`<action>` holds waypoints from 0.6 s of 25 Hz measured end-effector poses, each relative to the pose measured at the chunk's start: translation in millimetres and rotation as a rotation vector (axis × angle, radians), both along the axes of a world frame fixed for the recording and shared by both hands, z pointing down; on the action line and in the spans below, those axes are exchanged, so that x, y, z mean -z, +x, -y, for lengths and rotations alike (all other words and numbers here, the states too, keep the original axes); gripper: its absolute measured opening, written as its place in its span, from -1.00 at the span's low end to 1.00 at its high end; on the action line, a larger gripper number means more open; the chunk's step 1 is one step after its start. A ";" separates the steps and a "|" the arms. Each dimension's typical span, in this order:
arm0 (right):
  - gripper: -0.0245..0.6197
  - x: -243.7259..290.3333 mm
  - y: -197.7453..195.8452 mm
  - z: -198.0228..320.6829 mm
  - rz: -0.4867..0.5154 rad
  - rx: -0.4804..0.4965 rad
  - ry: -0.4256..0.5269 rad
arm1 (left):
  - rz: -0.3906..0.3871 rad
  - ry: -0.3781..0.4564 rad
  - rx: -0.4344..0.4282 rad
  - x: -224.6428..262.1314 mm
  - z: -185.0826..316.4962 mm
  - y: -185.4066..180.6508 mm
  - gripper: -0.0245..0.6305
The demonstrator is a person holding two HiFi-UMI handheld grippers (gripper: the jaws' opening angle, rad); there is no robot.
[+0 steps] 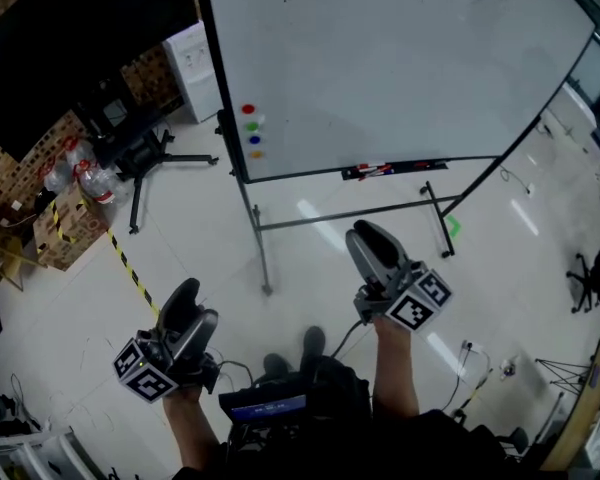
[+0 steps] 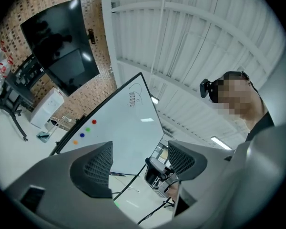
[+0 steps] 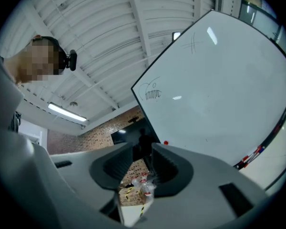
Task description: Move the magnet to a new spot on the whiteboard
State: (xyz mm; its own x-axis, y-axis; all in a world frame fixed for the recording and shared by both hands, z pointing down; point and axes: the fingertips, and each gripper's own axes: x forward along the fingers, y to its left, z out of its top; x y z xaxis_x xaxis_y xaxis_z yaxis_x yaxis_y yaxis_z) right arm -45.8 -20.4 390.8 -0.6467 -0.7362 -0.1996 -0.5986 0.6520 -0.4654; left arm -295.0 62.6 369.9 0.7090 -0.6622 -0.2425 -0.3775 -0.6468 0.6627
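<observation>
The whiteboard [image 1: 400,68] stands on a wheeled frame ahead of me. A short column of round magnets sits near its lower left corner: red magnet [image 1: 247,109], green magnet [image 1: 250,125], blue magnet [image 1: 254,139], orange magnet [image 1: 257,153]. Both grippers hang low by my legs, well short of the board and pointing toward it. My left gripper [image 1: 192,303] [image 2: 139,168] is wide open and empty. My right gripper [image 1: 365,233] [image 3: 142,163] has only a narrow gap between its jaws, with nothing in it. The right gripper view shows just the red magnet [image 3: 166,142].
A marker tray [image 1: 392,168] with markers runs under the board, and the stand's legs [image 1: 263,258] spread over the white floor. To the left are a black tripod stand [image 1: 140,153], a cardboard box with bottles [image 1: 75,203], striped floor tape [image 1: 130,268] and a white cabinet [image 1: 195,68].
</observation>
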 end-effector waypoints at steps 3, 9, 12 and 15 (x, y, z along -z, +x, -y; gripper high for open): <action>-0.48 -3.6 -19.2 -8.1 -0.020 -0.008 -0.013 | -0.013 0.008 -0.009 0.5 -10.3 -16.9 0.16; -0.48 -1.1 -49.4 -39.0 -0.047 -0.004 -0.013 | -0.053 0.004 -0.041 -9.4 -30.0 -36.9 0.16; -0.48 1.6 -48.3 -53.2 -0.062 -0.014 -0.009 | -0.069 0.007 -0.068 -13.5 -34.4 -34.2 0.16; -0.48 6.0 -44.2 -60.0 -0.051 -0.018 0.000 | -0.080 0.014 -0.073 -12.2 -37.4 -32.2 0.16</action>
State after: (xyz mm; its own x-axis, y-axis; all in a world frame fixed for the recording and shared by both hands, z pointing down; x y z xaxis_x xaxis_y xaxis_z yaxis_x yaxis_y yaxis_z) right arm -90.0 39.6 384.8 -0.6429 -0.7476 -0.1668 -0.6330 0.6412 -0.4338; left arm -327.2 100.0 382.0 0.7331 -0.6059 -0.3090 -0.2756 -0.6800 0.6795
